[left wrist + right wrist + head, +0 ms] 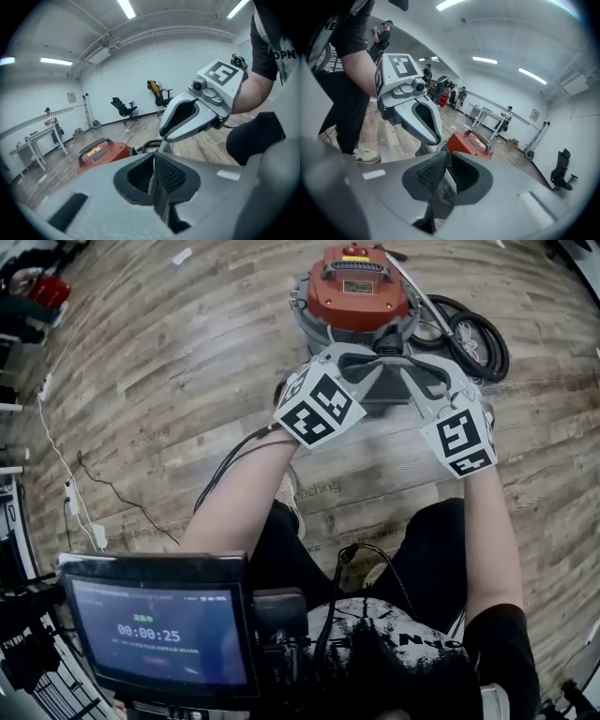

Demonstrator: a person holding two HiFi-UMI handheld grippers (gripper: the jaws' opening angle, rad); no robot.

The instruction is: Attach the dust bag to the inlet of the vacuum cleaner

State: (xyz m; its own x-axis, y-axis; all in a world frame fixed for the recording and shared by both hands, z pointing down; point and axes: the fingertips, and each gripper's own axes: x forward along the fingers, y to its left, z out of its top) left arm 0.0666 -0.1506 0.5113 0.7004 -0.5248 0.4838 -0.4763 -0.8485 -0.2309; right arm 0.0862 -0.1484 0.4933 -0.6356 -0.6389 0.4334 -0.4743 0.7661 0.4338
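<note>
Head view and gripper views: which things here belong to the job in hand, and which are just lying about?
Job: vacuum cleaner, left gripper, right gripper.
Lying about: floor cable, white scrap, office chair.

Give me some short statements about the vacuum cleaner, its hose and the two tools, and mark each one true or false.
1. The vacuum cleaner has a red top. True.
2. In the head view, the hose lies coiled at the left of the vacuum cleaner. False: it lies at its right.
3. Both tools rest on the floor. False: the left tool and the right tool are held up above the floor, close to each other.
4. A screen at the lower left of the head view shows a timer. True.
5. The left tool grips a dust bag. False: its jaws stand together with nothing between them.
</note>
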